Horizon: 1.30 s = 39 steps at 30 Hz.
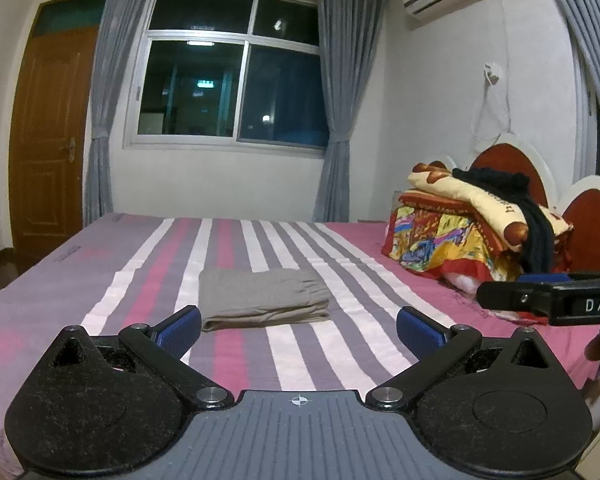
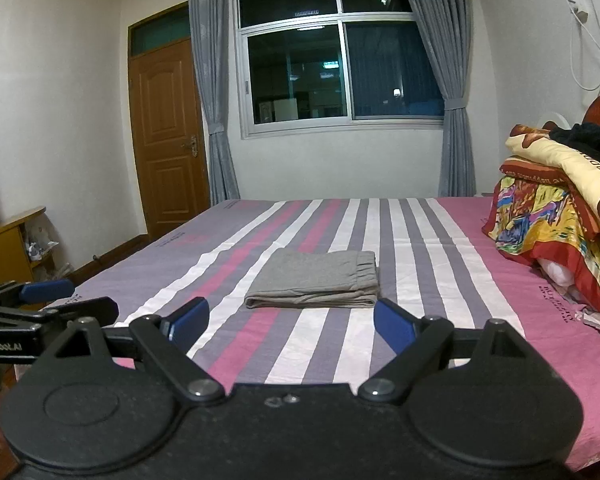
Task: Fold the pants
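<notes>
Across a wide bed [image 1: 100,264] covered in a pink, grey and white striped sheet, a heap of brightly printed quilts [image 1: 452,236] sits against the red heart-shaped headboard [image 1: 504,160], a black garment [image 1: 512,200] draped over it. Near the middle of the mattress lies a pair of grey knit pants [image 2: 316,280], folded into a flat rectangular stack, elastic waistband to the right. Both tools hover short of it, touching nothing: the left gripper [image 1: 298,322] with its blue-padded fingers [image 1: 184,324] spread wide and empty, the right gripper [image 2: 290,320] likewise spread apart, holding nothing.
</notes>
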Motion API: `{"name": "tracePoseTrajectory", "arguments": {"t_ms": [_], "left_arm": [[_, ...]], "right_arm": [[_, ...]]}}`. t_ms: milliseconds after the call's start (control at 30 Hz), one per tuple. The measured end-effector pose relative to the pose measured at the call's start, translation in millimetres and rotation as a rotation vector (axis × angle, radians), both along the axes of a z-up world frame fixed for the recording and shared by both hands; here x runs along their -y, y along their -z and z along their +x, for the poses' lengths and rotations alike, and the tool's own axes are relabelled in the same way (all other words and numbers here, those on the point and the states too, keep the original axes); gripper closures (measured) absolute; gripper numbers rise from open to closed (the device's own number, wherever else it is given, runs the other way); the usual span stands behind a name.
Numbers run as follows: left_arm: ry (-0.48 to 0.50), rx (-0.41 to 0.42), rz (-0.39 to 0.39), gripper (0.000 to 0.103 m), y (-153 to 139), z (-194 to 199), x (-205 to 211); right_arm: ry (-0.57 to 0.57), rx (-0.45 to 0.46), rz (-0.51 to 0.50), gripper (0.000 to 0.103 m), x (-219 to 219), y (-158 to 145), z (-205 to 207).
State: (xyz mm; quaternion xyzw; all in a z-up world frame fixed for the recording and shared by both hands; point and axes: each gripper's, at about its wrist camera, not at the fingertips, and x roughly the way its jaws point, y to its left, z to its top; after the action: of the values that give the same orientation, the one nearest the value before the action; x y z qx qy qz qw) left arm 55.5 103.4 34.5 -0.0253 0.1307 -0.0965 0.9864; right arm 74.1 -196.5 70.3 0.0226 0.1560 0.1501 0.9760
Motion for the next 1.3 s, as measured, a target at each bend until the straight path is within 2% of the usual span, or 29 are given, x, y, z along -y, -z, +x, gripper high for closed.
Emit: {"name": "tracePoseTrajectory", "arguments": {"t_ms": [1300], "left_arm": [[0.013,-0.001,0.013,0.0,1.4,-2.0,-5.4]], "right_arm": [[-0.005,-0.006,0.0,0.014,3.7,1.0,1.0]]}}
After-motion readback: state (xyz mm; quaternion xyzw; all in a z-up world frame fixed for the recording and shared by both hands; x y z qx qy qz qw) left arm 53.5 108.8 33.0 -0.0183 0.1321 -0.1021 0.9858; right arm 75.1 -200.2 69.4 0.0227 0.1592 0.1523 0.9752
